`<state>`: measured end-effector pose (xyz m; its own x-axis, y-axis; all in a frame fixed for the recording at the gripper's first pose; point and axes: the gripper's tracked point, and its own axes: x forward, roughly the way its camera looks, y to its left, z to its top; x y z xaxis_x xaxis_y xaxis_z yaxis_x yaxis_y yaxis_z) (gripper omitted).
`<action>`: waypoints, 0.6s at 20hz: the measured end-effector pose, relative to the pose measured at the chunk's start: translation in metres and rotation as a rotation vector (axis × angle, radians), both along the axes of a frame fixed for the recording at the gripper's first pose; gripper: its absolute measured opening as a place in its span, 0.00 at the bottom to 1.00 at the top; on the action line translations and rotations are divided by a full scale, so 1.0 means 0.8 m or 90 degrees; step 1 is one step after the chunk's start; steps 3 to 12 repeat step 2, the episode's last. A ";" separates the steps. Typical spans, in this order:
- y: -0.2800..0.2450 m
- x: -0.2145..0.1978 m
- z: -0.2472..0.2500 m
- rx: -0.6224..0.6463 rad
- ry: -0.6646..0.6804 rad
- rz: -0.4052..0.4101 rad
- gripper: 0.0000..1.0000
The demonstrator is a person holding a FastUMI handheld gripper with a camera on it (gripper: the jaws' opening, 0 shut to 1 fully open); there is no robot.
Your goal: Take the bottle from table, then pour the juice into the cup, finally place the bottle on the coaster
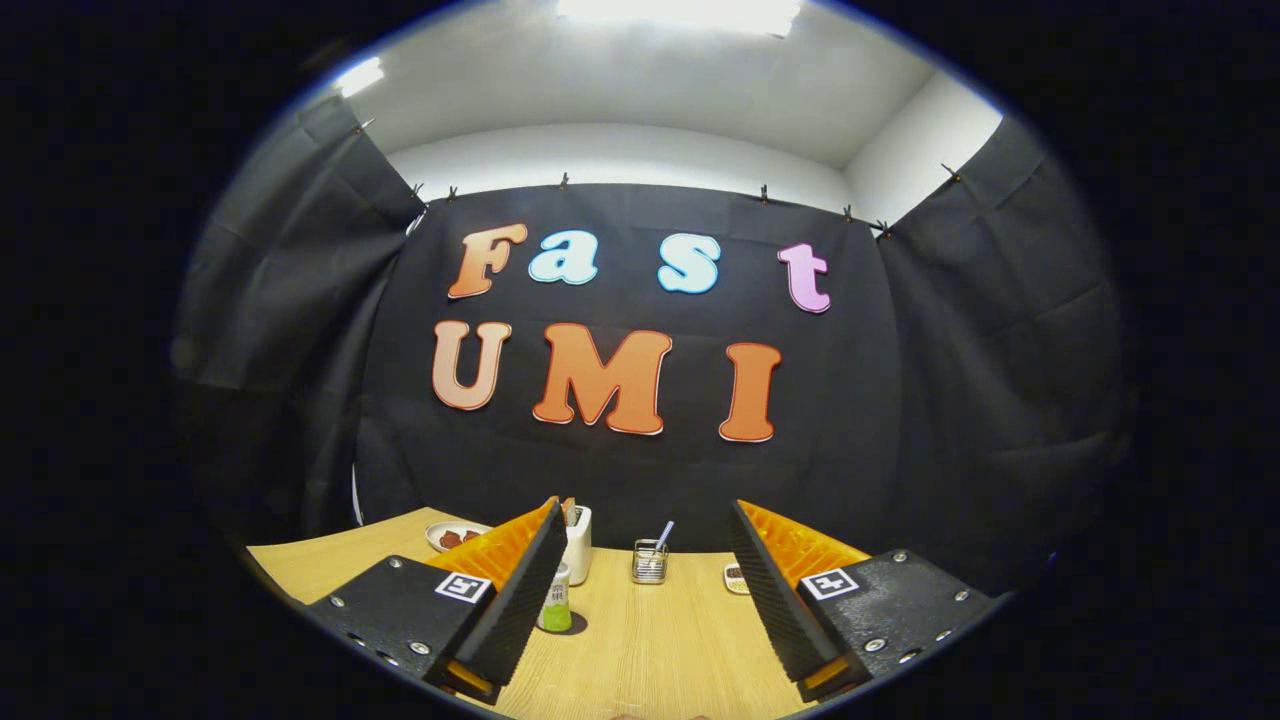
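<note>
The fingers (640, 590) stand wide apart above the near edge of the table (640, 660), holding nothing. The bottle (556, 603), with its green label, stands upright just ahead of the left finger, partly hidden behind it. The cup (650, 562), a glass with a straw in it, stands farther off, between the fingers. At the far right sits what may be the coaster (736, 578), too small to be sure. Risk: the left finger could clip the bottle and topple it, since the bottle sits off the centre line.
</note>
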<state>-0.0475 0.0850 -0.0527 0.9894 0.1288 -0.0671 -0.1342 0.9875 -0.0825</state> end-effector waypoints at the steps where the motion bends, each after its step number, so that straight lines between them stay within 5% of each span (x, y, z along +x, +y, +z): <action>1: 0.004 -0.003 0.004 0.006 -0.003 0.005 0.97; 12: 0.008 -0.005 0.007 0.011 -0.007 0.012 0.97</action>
